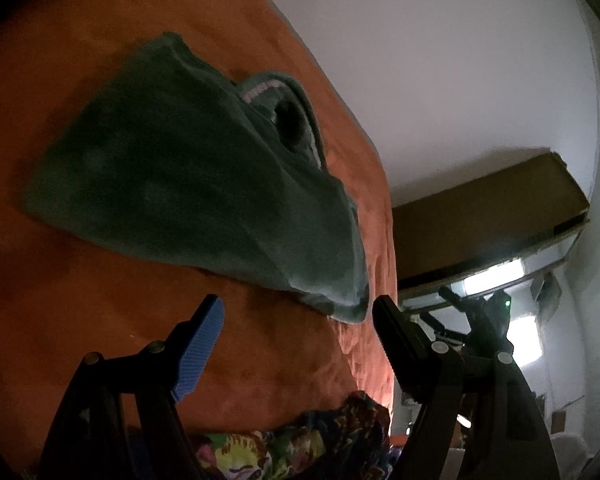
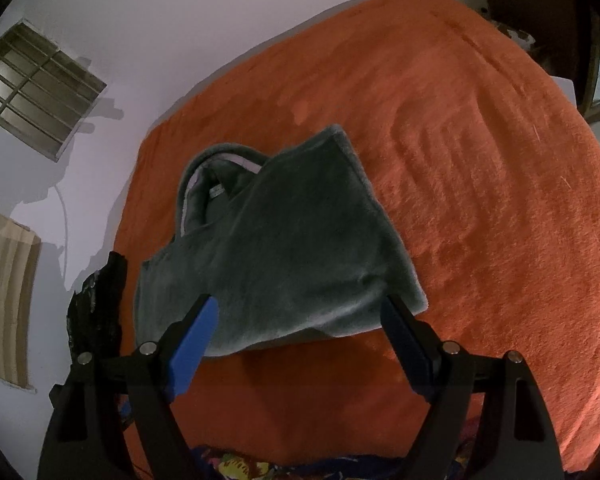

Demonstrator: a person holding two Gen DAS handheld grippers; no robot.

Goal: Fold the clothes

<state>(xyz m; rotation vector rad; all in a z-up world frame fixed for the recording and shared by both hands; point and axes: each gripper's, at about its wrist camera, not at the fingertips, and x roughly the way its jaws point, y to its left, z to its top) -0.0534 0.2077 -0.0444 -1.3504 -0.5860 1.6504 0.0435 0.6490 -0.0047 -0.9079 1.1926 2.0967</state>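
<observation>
A dark green fleece garment [image 1: 172, 184] lies folded into a rough rectangle on the orange bed cover [image 1: 60, 320], its collar with a pale lining at the far end. My left gripper [image 1: 298, 312] is open just short of the garment's near corner, nothing between its blue pads. In the right wrist view the same green garment [image 2: 284, 248] lies flat on the orange cover [image 2: 500, 200]. My right gripper [image 2: 300, 312] hangs open over the garment's near edge, the fingers spread about as wide as the fold and not pressing on it.
A floral patterned cloth [image 1: 300, 444] lies at the near edge of the bed, also seen as the floral cloth [image 2: 240, 468]. A brown cardboard box [image 1: 488, 216] leans by the white wall. A dark object [image 2: 96, 312] sits at the bed's left edge. A barred window [image 2: 40, 88] is in the wall.
</observation>
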